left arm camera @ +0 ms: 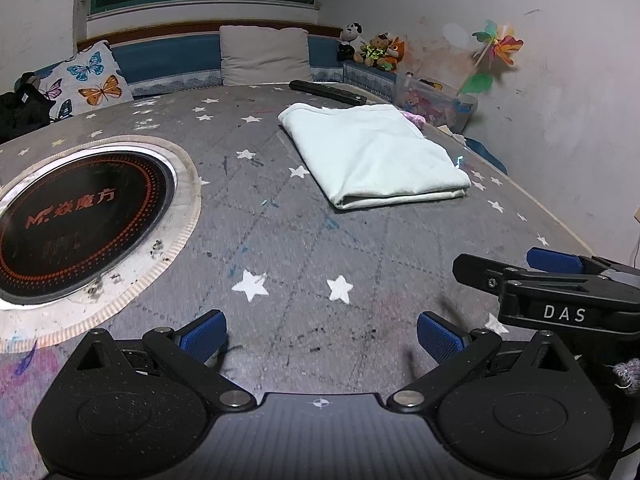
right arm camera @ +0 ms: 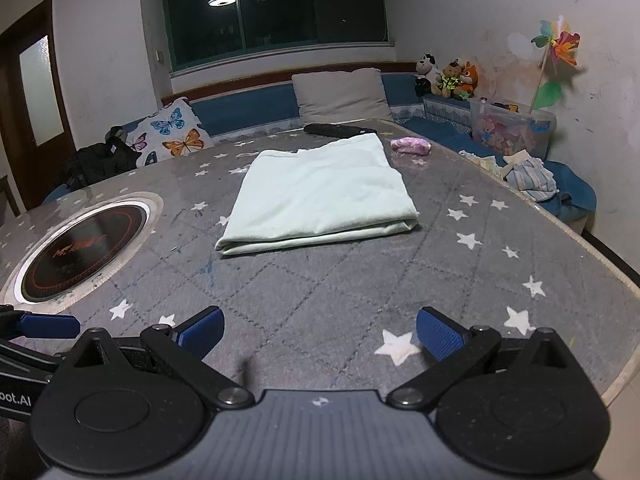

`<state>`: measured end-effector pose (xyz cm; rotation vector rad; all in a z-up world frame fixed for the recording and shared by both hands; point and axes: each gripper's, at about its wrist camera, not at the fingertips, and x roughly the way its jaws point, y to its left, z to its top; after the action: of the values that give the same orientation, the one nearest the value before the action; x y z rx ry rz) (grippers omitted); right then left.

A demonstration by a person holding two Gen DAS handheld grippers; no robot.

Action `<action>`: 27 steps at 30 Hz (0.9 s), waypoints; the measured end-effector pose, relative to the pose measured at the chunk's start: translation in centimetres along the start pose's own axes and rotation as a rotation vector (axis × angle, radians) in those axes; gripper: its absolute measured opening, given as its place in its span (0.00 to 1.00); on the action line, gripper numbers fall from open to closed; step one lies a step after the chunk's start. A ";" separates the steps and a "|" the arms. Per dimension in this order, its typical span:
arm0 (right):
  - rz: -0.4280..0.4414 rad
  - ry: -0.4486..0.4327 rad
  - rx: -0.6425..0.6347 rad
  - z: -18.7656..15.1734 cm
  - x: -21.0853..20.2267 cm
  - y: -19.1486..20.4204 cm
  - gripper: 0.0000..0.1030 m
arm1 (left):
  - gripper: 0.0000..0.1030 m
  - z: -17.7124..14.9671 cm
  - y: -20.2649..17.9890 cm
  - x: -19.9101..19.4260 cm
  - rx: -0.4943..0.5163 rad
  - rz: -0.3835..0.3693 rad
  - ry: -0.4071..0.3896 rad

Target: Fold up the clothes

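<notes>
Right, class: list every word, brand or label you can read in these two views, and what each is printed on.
"DAS": white letters on the right gripper.
"oot.AI", cut off at the frame edge: on the left gripper.
Orange "M" logo with Chinese characters: on the round black cooktop; unreadable in the right view.

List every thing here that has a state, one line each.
pale green cloth: folded into a flat rectangle, lying on the table, untouched
left claw: open, empty, short of the cloth
right claw: open, empty, short of the cloth
window: shut, dark outside
remote: lying flat beyond the cloth
</notes>
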<state>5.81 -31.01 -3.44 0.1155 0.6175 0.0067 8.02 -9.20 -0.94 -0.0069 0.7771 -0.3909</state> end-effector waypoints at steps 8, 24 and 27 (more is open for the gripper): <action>-0.005 0.018 0.001 0.3 0.6 -0.1 1.00 | 1.00 0.6 -0.1 0.5 0.008 -0.005 0.012; -0.013 0.038 0.008 1.3 2.1 -0.5 1.00 | 1.00 1.7 -0.2 1.9 0.012 -0.007 0.036; -0.017 0.043 0.009 1.4 2.4 -0.6 1.00 | 1.00 1.9 -0.3 2.1 0.015 -0.004 0.041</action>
<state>8.52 -31.70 -3.74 0.1185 0.6618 -0.0099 10.60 -10.43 -1.01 0.0139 0.8147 -0.4019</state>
